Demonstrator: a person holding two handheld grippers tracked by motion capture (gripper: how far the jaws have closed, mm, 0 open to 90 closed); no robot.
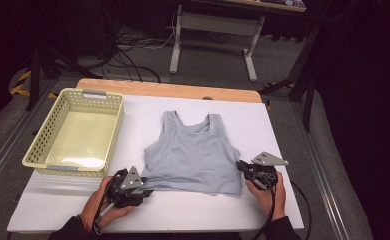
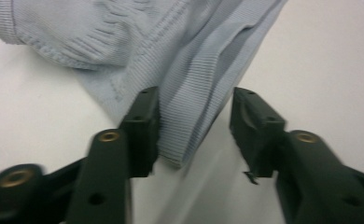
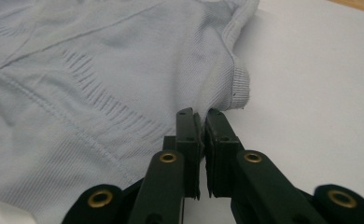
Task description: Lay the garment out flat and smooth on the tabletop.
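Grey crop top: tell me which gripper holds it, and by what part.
The right gripper is shut on the grey crop top at its bottom hem corner. The left gripper stands open around the opposite hem corner, not clamping it.

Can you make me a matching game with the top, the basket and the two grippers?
Things:
1. crop top
2. basket
3. left gripper
4. right gripper

States:
A. pale yellow, on the table's left side
B. jaws apart, with the hem corner between them
C. light blue, lying flat in the middle
D. jaws pinched together on the fabric's edge

Pairs: 1-C, 2-A, 3-B, 4-D
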